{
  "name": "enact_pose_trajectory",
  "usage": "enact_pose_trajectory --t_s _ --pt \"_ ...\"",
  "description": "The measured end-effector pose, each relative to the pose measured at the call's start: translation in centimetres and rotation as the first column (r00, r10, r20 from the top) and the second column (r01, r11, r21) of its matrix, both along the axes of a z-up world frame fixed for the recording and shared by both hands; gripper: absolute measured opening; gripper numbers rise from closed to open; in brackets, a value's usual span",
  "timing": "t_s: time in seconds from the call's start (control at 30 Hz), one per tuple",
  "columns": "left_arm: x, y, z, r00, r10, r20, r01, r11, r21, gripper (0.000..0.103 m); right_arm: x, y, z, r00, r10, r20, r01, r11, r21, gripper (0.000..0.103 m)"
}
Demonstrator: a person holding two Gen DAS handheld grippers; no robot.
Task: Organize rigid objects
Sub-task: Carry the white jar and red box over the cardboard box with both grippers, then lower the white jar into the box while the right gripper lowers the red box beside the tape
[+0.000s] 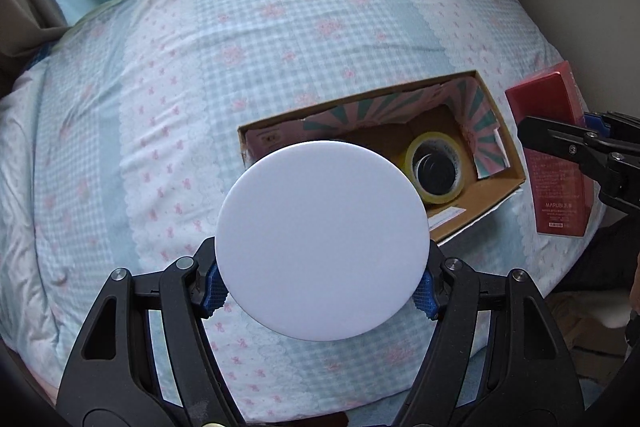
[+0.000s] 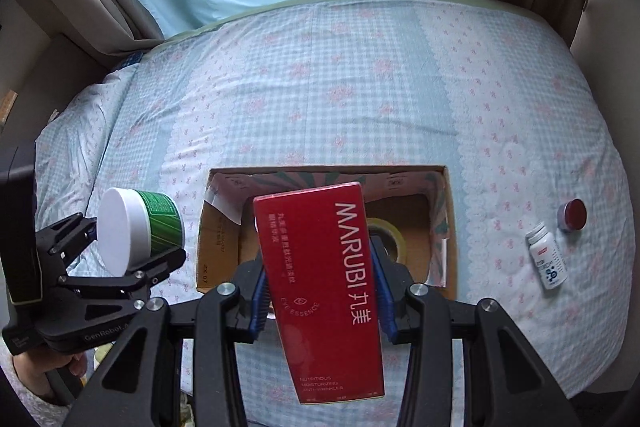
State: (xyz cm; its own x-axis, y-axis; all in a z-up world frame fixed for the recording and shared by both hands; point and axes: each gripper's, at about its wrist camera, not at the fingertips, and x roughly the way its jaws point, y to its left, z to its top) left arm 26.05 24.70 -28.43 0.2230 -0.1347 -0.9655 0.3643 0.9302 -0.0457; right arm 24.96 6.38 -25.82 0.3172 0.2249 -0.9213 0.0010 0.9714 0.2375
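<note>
The red carton is clamped between the blue pads of the right gripper, held lengthwise just above the near edge of the open cardboard box on the bed. It looks like thin printed card, probably light and stiff enough to hold its shape, though its glossy faces could slip and would dent under a hard squeeze; the long side faces near the middle, where it is held now, seem the best place to hold it. The jar, with a white lid and green label, is clamped across its lid by the left gripper and hangs to the left of the box. In the left wrist view the lid fills the gap between the pads. It is likely hard plastic, rigid, with some weight if full, and its round smooth wall could turn in the grip.

A roll of yellow tape already lies in the box. On the checked bedcover, right of the box, a small white bottle lies on its side, with a little red-lidded pot just beyond it.
</note>
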Motion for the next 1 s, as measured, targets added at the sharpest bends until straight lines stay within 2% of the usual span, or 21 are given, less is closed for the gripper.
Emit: enact_pose_trajectory --t_s 0.17,0.5,0.7,1.0 --pt "0.6 -0.8 -4.1 0.998 -0.034 -0.054 0.035 0.999 0.019 0.068 2.0 0.9 -4.0 0.998 -0.026 -0.064 0.028 0.999 0.031 0.040" --pt "1.5 -3.4 -10.2 0.987 -0.132 -0.093 0.139 0.987 0.080 0.068 5.6 1.2 -11.7 0.987 -0.055 -0.151 0.078 0.986 0.145 0.040" --pt "1.3 -4.3 -11.9 0.977 -0.177 -0.116 0.189 0.977 0.103 0.068 6.1 1.0 -14.0 0.979 -0.089 -0.185 0.129 0.968 0.216 0.040" --pt "1.0 -4.0 -13.2 0.974 -0.185 -0.131 0.201 0.972 0.124 0.068 6.9 1.7 -15.4 0.973 -0.064 -0.221 0.113 0.969 0.219 0.040"
